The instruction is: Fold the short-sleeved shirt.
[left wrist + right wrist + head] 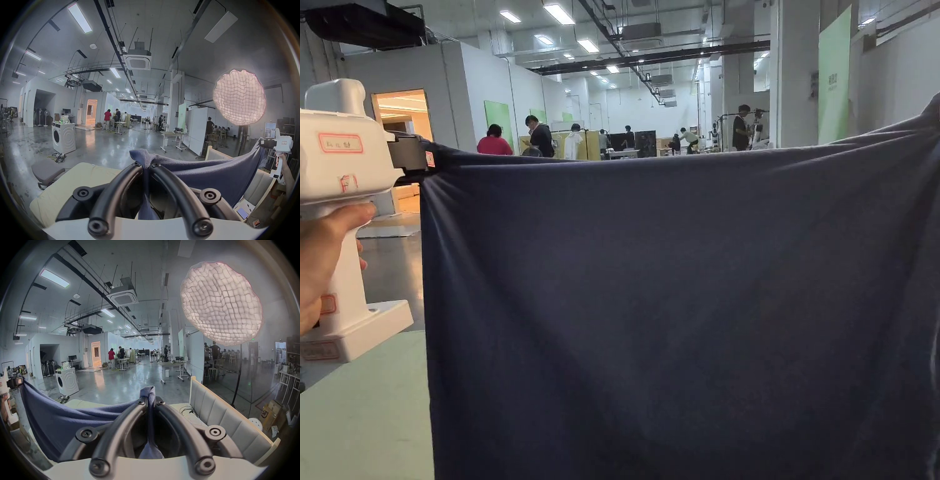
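The left gripper (428, 164) and right gripper (150, 401) each pinch a top corner of the blue shirt (675, 312), stretched in the air above the bed (53, 191); no fold appears made yet.

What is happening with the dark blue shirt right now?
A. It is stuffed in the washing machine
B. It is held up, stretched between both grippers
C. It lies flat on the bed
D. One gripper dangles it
B: the left gripper and the right gripper each pinch a corner, and the shirt hangs spread between them.
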Motion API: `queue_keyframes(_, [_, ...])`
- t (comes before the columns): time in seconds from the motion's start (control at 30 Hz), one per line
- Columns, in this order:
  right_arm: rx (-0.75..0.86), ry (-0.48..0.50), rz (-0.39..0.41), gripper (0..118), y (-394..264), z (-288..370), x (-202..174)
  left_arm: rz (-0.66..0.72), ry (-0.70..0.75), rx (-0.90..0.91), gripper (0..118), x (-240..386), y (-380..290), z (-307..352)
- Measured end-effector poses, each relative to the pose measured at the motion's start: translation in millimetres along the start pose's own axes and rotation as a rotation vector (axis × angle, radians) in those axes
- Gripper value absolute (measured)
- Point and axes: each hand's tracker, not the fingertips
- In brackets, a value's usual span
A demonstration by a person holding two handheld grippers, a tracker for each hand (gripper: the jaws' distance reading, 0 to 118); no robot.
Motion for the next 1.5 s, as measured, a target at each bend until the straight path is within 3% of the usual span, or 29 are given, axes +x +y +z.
queue_keyframes(0.33, [-0.019,-0.008,0.033,3,-16,-29,-8,-0.045,0.036,0.004,5,4,-17,-25])
queue_keyframes(0.63, [-0.082,0.033,-0.018,3,-18,-99,-12,0.000,0.071,-0.071,5,-14,-25,-105])
queue_keyframes(0.87, [-0.090,-0.021,0.105,3,-25,-158,-42,-0.007,0.163,-0.087,5,-24,-42,-167])
queue_keyframes(0.93, [-0.096,-0.009,0.086,3,-25,-174,-48,-0.041,0.217,-0.118,5,-21,-41,-184])
queue_keyframes(1.1, [-0.147,-0.052,0.073,3,-20,-246,-49,-0.055,0.204,-0.118,5,-23,-43,-211])
queue_keyframes(1.23, [-0.148,-0.063,0.066,3,-21,-270,-46,-0.148,0.214,-0.151,5,-19,-50,-229])
queue_keyframes(1.3, [-0.162,-0.096,0.074,3,-20,-283,-43,-0.111,0.207,-0.174,5,-23,-49,-239])
queue_keyframes(1.37, [-0.162,-0.075,0.022,3,-16,-294,-38,-0.079,0.210,-0.176,5,-25,-52,-246])
queue_keyframes(1.5, [-0.153,-0.092,0.000,3,-11,-313,-38,-0.083,0.226,-0.193,5,-22,-58,-259])
